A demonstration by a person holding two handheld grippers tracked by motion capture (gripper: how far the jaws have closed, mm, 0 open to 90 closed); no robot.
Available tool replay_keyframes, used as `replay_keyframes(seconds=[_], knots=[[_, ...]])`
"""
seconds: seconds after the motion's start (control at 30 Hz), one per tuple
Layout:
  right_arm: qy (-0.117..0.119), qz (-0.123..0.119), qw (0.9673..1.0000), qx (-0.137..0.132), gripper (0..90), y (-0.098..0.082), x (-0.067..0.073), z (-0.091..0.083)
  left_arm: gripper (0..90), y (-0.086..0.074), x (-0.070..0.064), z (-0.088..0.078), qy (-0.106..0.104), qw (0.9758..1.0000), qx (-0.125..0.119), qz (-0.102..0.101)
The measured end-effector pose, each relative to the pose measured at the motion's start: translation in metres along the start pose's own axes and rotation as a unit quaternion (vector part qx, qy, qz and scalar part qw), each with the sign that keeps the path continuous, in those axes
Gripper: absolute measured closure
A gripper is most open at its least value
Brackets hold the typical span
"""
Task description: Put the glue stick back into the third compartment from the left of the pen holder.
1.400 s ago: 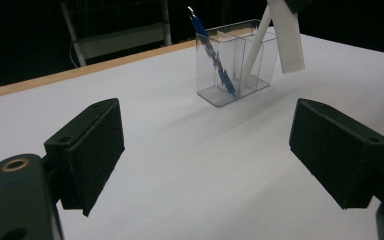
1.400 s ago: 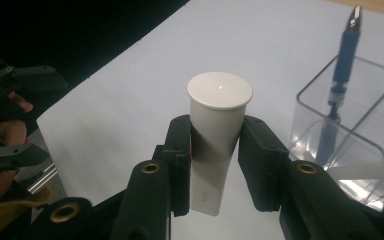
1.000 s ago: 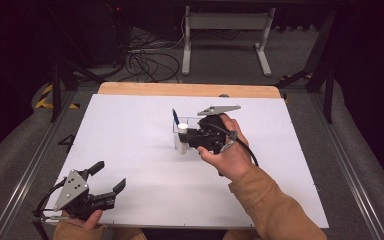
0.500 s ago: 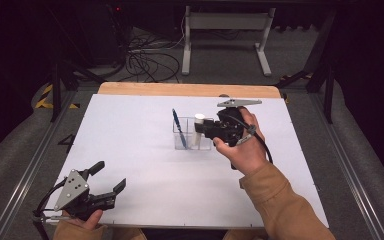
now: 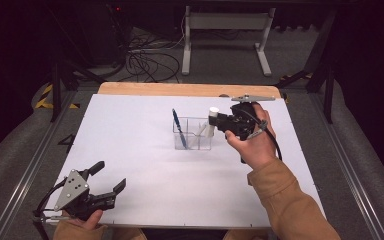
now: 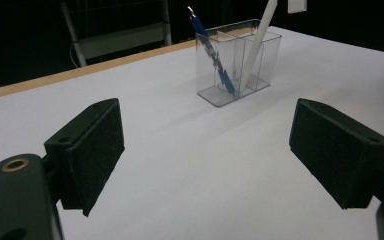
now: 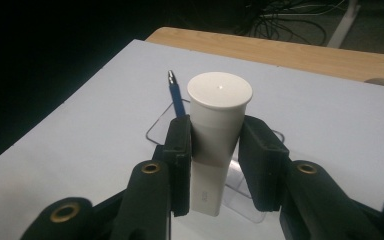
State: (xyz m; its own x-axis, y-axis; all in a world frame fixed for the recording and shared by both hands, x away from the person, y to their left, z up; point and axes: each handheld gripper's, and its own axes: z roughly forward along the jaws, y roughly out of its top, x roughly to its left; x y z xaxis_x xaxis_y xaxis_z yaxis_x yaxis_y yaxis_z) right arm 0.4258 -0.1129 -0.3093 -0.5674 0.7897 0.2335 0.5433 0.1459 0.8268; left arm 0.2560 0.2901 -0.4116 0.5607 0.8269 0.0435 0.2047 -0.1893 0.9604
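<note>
Right gripper [image 5: 219, 121], right of centre in the high view, jaws clamped on a white capped marker [image 7: 217, 131]; its lower end sits in the clear plastic holder [image 5: 194, 134], seemingly the right compartment. Blue pen [image 5: 179, 128] leans in the holder's left compartment. Left gripper [image 5: 111, 177], lower left on the white table [image 5: 140, 160], jaws wide apart, holding nothing

High cam above table [image 5: 145, 175] facing fwd/down, 2 tool cams low, close, all share clear holder [image 5: 193, 134].
</note>
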Motion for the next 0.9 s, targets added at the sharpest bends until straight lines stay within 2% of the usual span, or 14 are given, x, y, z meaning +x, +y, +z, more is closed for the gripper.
replay_keyframes(seconds=[0.23, 0.37, 0.7, 0.9], knots=[[-0.022, 0.004, 0.9997, -0.005, 67.5, -0.002, -0.011, 0.006, 15.1, 0.0, 0.0, 0.0, 0.0, 1.0, 0.001, -0.001], [-0.035, -0.002, 0.9993, -0.011, 67.5, -0.002, -0.017, 0.011, 15.1, 0.0, 0.0, 0.0, 0.0, 1.0, 0.001, -0.001], [-0.042, 0.002, 0.9984, -0.038, 67.4, -0.004, -0.024, 0.027, 15.1, 0.0, 0.0, 0.0, 0.0, 1.0, 0.001, -0.001], [-0.04, 0.005, 0.9985, -0.036, 67.4, -0.007, -0.025, 0.038, 15.1, 0.0, 0.0, 0.0, -0.001, 1.0, 0.001, -0.001]])
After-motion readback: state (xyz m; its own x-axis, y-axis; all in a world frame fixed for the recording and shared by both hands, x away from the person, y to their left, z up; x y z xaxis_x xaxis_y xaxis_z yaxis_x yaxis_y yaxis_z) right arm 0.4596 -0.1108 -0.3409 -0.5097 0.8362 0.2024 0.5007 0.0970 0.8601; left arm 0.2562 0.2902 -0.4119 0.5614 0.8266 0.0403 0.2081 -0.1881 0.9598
